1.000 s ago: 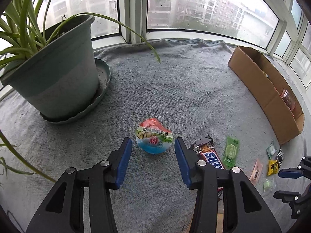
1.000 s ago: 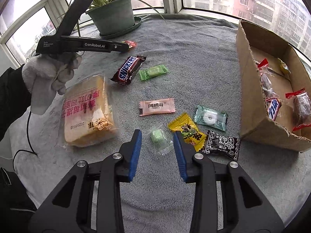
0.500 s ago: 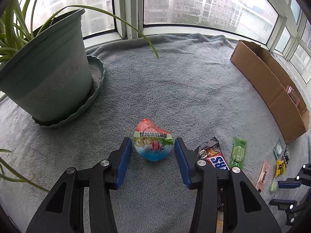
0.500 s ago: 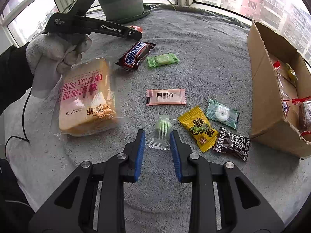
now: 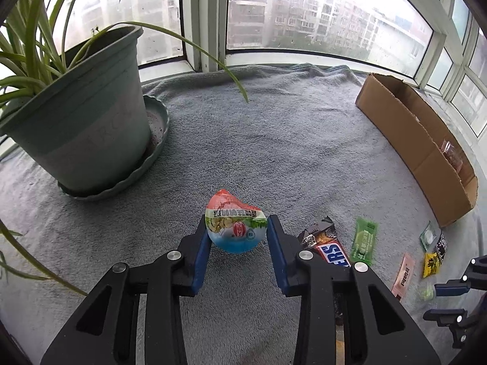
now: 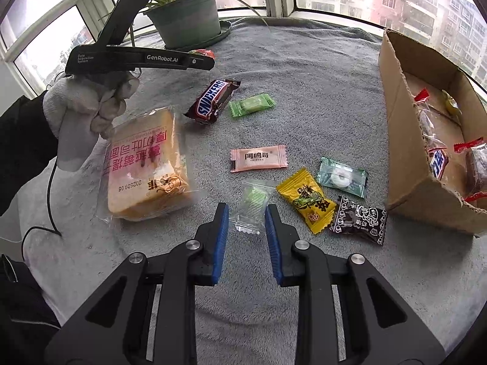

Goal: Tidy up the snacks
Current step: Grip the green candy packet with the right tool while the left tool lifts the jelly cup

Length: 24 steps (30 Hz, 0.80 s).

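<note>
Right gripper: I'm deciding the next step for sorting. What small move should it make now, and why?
Probably close the right gripper on the clear candy. The blue pads sit on either side of the wrapper with gaps left, so it looks straddled but not pinched. The box already holds snacks, so once gripped the candy likely goes there.

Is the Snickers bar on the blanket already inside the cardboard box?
No, the Snickers bar lies on the grey blanket, well apart from the cardboard box.
</note>
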Each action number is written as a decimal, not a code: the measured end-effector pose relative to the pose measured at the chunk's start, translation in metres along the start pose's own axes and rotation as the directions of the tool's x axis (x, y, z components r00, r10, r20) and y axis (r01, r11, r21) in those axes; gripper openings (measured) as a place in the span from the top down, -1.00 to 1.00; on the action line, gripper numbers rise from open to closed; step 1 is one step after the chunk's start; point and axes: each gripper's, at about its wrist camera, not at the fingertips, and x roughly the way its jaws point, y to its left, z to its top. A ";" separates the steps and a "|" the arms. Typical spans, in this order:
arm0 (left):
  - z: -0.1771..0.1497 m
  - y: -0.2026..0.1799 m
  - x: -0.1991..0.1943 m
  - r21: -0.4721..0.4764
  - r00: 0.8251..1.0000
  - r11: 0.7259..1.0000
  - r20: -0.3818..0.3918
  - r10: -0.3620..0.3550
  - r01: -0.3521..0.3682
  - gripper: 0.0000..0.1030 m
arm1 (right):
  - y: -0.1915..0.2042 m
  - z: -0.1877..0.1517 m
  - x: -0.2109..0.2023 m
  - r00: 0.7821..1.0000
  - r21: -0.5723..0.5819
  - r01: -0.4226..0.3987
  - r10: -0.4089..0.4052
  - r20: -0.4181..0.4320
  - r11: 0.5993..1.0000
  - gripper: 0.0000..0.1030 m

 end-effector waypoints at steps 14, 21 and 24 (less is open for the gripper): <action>0.011 -0.038 -0.033 0.044 0.995 0.996 0.064 -0.075 0.072 0.34 | -0.048 0.016 -0.075 0.983 0.124 0.045 -0.066 0.169 0.991 0.50; 0.019 -0.079 -0.046 0.087 0.985 0.985 0.083 -0.154 0.147 0.33 | -0.098 0.039 -0.109 0.960 0.189 0.110 -0.154 0.234 0.976 0.50; 0.023 -0.099 -0.049 0.111 0.978 0.978 0.089 -0.189 0.179 0.33 | -0.117 0.050 -0.119 0.950 0.205 0.133 -0.184 0.252 0.970 0.50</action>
